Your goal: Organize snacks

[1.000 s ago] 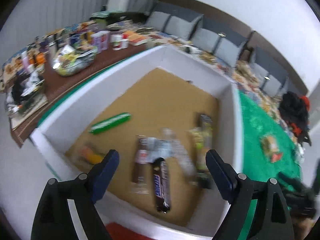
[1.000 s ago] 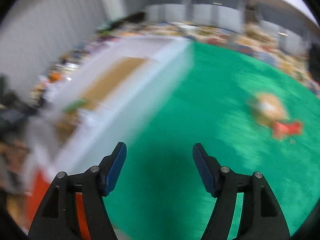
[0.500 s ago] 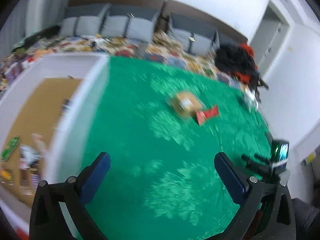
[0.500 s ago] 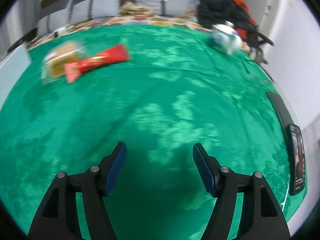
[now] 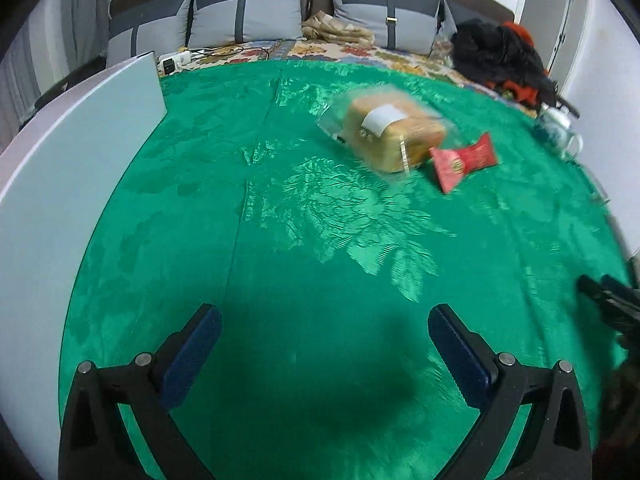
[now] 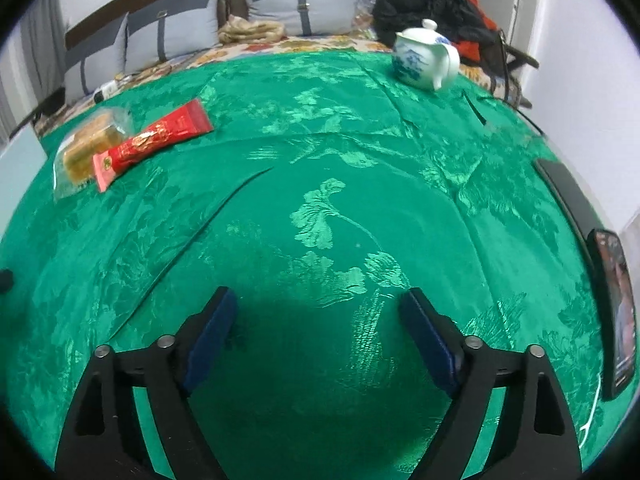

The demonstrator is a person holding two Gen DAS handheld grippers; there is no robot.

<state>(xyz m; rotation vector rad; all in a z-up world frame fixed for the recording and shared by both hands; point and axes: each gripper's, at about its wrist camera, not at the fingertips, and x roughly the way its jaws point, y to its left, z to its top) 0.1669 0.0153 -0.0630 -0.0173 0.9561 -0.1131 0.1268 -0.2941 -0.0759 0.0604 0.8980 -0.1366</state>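
Observation:
A clear-wrapped tan cake (image 5: 390,130) lies on the green tablecloth (image 5: 320,240), with a red snack packet (image 5: 464,160) leaning against its right side. Both show at the far left in the right wrist view, the cake (image 6: 90,144) and the red packet (image 6: 154,140). My left gripper (image 5: 324,320) is open and empty, well short of the cake. My right gripper (image 6: 318,304) is open and empty over bare cloth, with the snacks far to its left. The white box wall (image 5: 60,160) stands at the left.
A white and blue teapot (image 6: 426,58) stands at the far right of the cloth. A phone (image 6: 614,308) and a dark flat object (image 6: 568,196) lie along the right edge. Sofa cushions (image 5: 248,12) and a black and red bag (image 5: 500,56) lie beyond the table.
Both grippers swung right, away from the white box with its snacks, and now face the green cloth. The cake and red packet have come closer in the left view. Both stayed open.

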